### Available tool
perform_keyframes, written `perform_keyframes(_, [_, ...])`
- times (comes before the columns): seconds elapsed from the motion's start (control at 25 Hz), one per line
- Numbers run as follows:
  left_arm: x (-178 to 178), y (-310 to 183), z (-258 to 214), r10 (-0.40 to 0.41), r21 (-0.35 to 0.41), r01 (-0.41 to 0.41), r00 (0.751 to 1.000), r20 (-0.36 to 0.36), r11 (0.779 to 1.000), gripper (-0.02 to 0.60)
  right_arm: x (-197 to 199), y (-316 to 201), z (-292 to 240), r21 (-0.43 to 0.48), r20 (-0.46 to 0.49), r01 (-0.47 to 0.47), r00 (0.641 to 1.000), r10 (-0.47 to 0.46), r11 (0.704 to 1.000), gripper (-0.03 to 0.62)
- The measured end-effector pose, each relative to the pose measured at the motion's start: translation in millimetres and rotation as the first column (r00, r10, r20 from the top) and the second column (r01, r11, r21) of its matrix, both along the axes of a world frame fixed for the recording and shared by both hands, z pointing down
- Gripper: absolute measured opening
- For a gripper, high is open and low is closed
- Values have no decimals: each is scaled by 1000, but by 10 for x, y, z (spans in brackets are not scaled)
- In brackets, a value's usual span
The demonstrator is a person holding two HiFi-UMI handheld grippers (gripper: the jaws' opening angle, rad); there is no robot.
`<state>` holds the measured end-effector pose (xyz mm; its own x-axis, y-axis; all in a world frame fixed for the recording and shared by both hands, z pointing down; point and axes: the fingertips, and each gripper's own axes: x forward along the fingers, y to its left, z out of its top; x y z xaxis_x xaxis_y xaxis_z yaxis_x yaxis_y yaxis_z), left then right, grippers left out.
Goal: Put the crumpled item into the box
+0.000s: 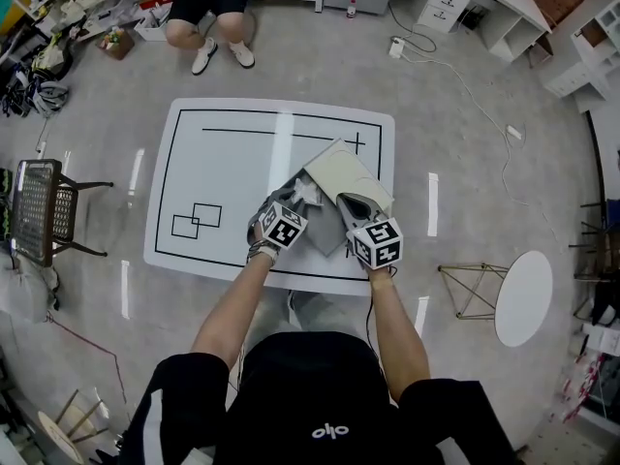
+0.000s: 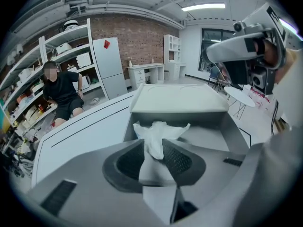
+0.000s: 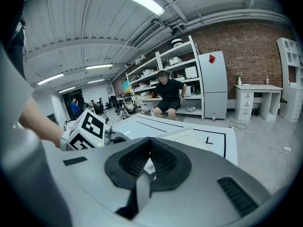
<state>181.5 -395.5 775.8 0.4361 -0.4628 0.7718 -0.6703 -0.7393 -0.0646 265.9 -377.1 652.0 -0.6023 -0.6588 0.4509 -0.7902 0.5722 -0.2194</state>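
A white crumpled tissue (image 2: pixel 158 134) hangs between the jaws of my left gripper (image 2: pixel 154 151), which is shut on it, just over the inside of the open grey box (image 2: pixel 194 122). The box's pale lid (image 2: pixel 180 98) stands flipped back on the far side. In the head view the box (image 1: pixel 339 174) sits at the near right of the white table (image 1: pixel 223 153), with the tissue (image 1: pixel 308 194) and left gripper (image 1: pixel 291 200) at its left side. My right gripper (image 1: pixel 351 203) is shut on a thin edge of the box (image 3: pixel 149 168).
A person (image 1: pixel 208 8) sits on the floor beyond the table. A mesh chair (image 1: pixel 39 211) stands to the left; a wire stool (image 1: pixel 475 289) and a round white side table (image 1: pixel 523 298) to the right. Black outlines (image 1: pixel 197 221) mark the tabletop.
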Motion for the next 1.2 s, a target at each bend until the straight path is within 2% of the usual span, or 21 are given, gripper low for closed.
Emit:
perform_keyframes(0.08, [-5,31,33,3,-17,-3,1000,5,1000,149,9,8,-6,0,1,-2,1000,2,1000,9])
perform_keyframes(0.12, [-7,39,35,5,-20,-5,1000,5,1000,159,12,12,-12,0,2,-3,1000,3,1000,9])
perform_keyframes(0.4, [-122,64,-60,-13,11,13,1000,-14,1000,166,-18,53,-35,9,9,-10,1000,10,1000,9])
perform_keyframes(0.6, [-234,103,-463,-64,82,73,993,-102,994,164,-1,81,-173,32,13,-15,1000,15,999,9])
perform_keyframes(0.84, [-312,192,-1107,-69,201,116,972,-224,973,103,-53,100,-433,79,23,-4,1000,2,997,9])
perform_keyframes(1.08, [-439,272,-1820,-82,304,197,932,-354,932,8,-155,168,-708,128,25,22,999,-25,992,9])
perform_keyframes(1.2, [-508,325,-2082,-76,323,222,910,-408,920,8,-212,236,-798,142,23,38,999,-42,989,9])
